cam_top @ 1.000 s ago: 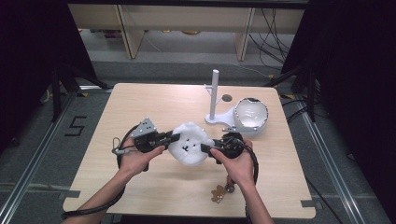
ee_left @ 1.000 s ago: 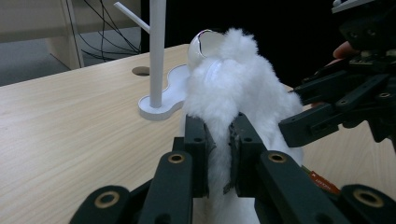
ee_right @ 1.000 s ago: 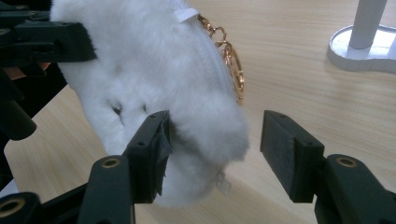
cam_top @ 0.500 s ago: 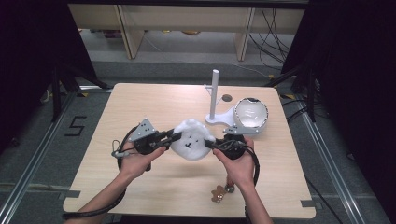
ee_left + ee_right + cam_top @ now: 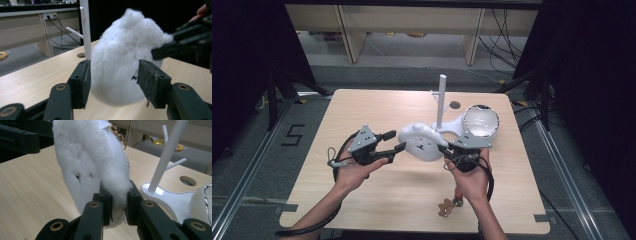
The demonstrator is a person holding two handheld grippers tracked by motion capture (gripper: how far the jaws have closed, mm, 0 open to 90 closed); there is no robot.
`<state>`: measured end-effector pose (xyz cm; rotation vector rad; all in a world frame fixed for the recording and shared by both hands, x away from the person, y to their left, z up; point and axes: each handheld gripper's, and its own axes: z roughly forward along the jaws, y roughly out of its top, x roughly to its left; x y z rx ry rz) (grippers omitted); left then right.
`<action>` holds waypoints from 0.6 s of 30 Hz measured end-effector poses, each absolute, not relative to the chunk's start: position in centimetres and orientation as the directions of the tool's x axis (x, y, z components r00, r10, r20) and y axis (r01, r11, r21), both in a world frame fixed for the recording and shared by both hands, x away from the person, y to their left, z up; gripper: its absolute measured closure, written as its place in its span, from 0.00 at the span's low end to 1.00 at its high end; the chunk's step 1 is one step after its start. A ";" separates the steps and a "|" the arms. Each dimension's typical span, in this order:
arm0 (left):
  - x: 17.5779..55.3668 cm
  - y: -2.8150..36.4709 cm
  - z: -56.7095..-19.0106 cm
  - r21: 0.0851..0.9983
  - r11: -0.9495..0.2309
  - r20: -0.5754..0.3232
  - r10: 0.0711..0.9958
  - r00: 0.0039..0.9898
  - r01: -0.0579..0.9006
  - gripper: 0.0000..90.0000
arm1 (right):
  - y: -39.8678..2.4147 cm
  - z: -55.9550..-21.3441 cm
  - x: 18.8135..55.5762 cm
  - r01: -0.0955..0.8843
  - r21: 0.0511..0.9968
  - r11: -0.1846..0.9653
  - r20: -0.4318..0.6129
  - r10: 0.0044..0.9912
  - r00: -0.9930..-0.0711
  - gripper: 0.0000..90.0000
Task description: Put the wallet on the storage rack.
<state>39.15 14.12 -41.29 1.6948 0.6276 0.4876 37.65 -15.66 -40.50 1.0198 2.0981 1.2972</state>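
My right gripper [image 5: 117, 203] pinches the fluffy white pouch [image 5: 422, 142] by its edge above the table [image 5: 377, 200], while my left gripper [image 5: 113, 85], jaws just opened, straddles its other side.

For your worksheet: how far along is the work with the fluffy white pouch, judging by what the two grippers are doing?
Done: the right gripper has clamped a corner of the fluffy white pouch and holds it off the table. In hand: the left gripper has just opened its jaws; they flank the pouch without pressing. Left: probably hanging it on the white stand, which holds nothing.
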 end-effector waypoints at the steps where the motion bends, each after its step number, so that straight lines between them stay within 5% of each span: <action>1: 39.1 14.3 -41.3 0.976 -0.166 0.001 0.647 0.762 0.139 0.46 | -15.8 -40.5 37.8 0.329 0.902 0.281 -0.019 0.784 -0.620 0.89; 7: 38.6 16.2 -41.5 0.964 -0.238 0.075 0.672 0.737 0.119 0.42 | -16.9 -40.0 37.7 0.337 0.894 0.295 -0.041 0.803 -0.595 0.89; 18: 38.2 19.4 -43.4 0.951 -0.254 0.066 0.726 0.684 0.178 0.39 | -18.6 -39.5 37.5 0.327 0.895 0.302 -0.075 0.827 -0.558 0.89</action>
